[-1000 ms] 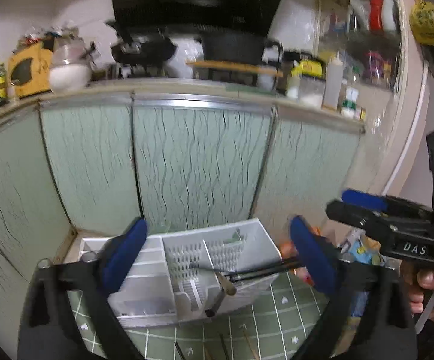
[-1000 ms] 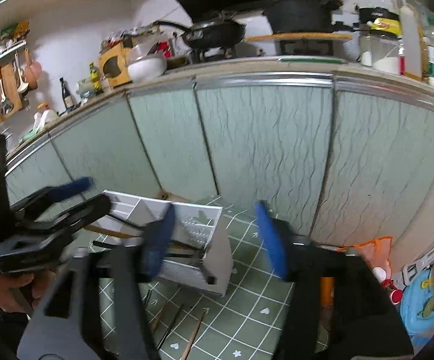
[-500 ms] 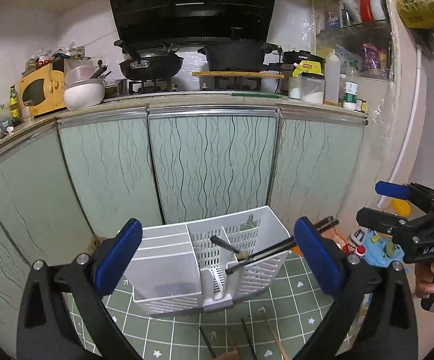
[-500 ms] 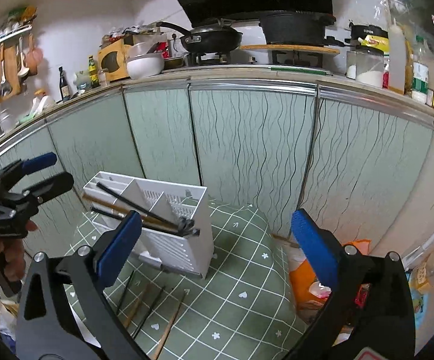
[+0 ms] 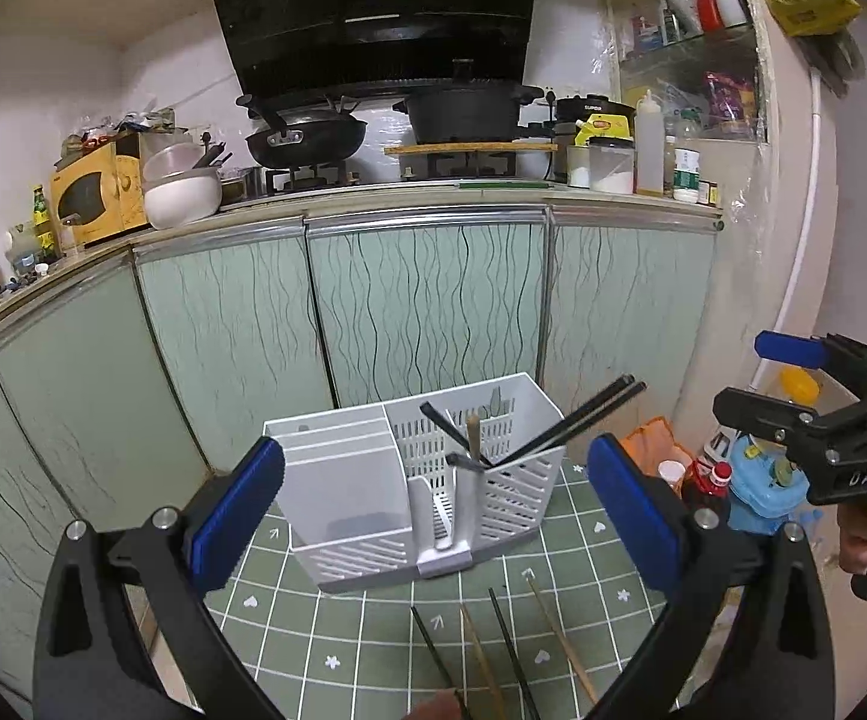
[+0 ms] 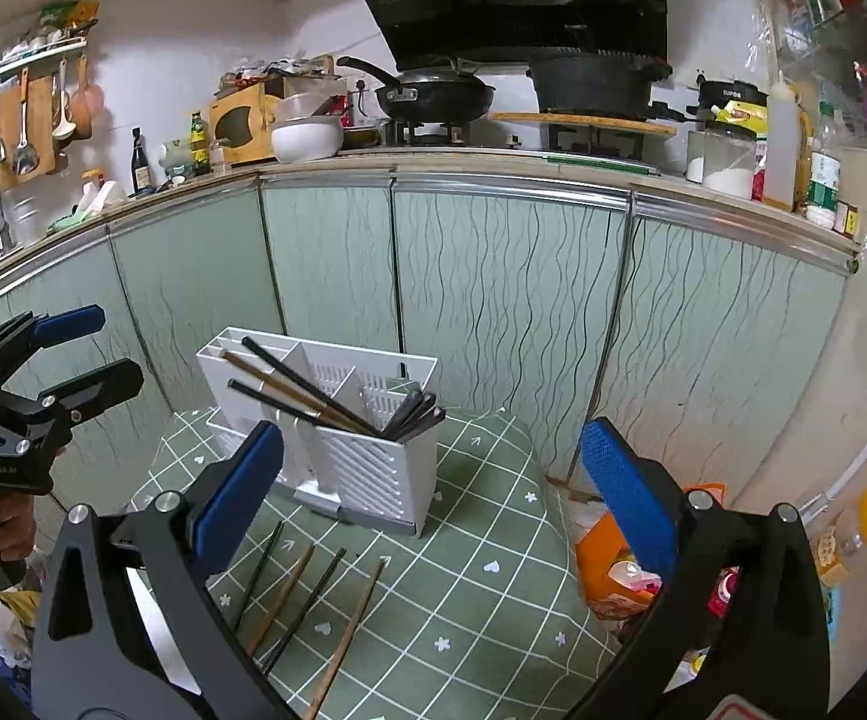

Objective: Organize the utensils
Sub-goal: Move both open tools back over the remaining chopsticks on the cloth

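four chopsticks left to rack

both held wide and empty: left gripper, right gripper. four loose chopsticks lying on the green mat, just in front of the white caddy. best taken singly, pinched mid-shaft, tipped upright, dropped into the slotted compartment beside those already leaning there.

We are in a lived-in home kitchen: a black range hood hangs over a gas stove carrying a wok and a dark cast-iron pot, above a run of pale green cabinet doors. Along the counter we see a white bowl, sauce bottles and a squeeze bottle, while ladles and a wooden board hang on the wall at left. A white utensil caddy stands on the green tiled-pattern mat.
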`<state>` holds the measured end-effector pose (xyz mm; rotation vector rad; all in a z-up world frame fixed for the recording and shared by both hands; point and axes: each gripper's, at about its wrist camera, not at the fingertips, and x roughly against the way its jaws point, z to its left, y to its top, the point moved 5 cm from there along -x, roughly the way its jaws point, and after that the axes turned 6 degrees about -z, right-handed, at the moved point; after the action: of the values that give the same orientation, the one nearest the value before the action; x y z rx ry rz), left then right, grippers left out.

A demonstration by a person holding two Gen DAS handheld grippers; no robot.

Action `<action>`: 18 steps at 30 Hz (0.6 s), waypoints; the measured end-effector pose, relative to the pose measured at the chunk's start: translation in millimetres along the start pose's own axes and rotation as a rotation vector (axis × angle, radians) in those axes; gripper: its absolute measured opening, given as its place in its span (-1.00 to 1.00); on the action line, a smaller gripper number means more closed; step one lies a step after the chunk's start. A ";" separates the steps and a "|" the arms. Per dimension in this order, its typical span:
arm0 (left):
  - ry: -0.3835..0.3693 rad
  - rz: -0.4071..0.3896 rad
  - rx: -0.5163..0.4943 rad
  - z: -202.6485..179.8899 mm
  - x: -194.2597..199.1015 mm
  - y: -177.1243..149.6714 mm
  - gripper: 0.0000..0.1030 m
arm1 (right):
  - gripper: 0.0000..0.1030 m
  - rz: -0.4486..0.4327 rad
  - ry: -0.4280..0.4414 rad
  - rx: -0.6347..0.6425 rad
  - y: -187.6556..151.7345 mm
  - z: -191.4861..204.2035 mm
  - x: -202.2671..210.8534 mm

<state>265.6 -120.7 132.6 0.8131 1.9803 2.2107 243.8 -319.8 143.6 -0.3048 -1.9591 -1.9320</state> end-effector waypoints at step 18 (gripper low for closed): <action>0.020 0.021 0.025 7.6 40.9 -48.0 0.93 | 0.86 0.012 -0.023 0.027 -41.0 16.5 37.3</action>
<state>219.6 -89.9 101.5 0.8208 2.0212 2.2188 191.5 -308.7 121.4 -0.3323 -1.9920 -1.9014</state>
